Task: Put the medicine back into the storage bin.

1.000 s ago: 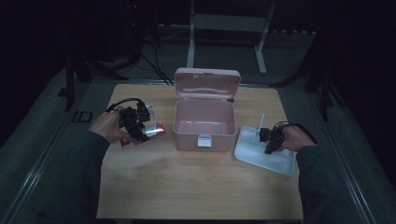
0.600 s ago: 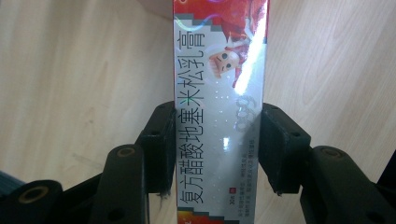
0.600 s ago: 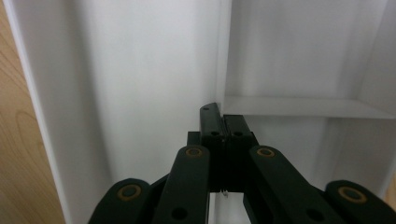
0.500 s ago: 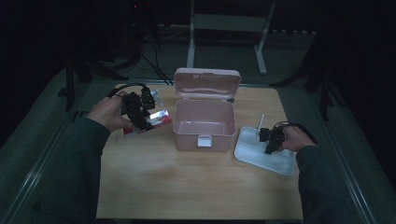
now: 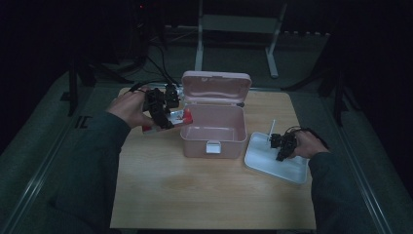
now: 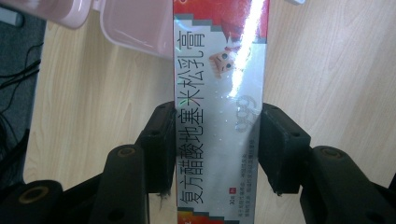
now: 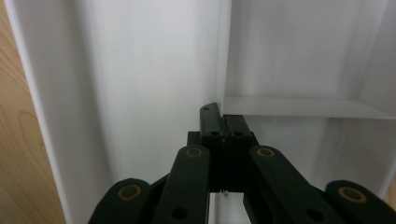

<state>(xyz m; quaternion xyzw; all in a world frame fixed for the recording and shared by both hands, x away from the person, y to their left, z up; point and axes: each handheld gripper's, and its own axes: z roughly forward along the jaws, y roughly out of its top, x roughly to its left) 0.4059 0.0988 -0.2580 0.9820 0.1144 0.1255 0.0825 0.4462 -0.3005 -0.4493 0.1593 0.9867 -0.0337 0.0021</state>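
My left gripper (image 6: 217, 149) squeezes a long, thin carton (image 6: 219, 112) with red ends and black writing. One of my fingers (image 6: 159, 144) presses each long side, near the middle, so the carton cannot tip or slide out. In the high view my left gripper (image 5: 163, 109) holds the carton (image 5: 178, 117) up off the tabletop (image 5: 204, 195), just beside the left wall of the pink box (image 5: 214, 129). The box lid stands up at the back, so the top is wide open. I think the carton is up high so it can go over the wall and down inside.

My right gripper (image 7: 224, 123) has its fingers pressed tight together with nothing between them. It rests in the white tray (image 5: 275, 161) to the right of the box, out of the way.
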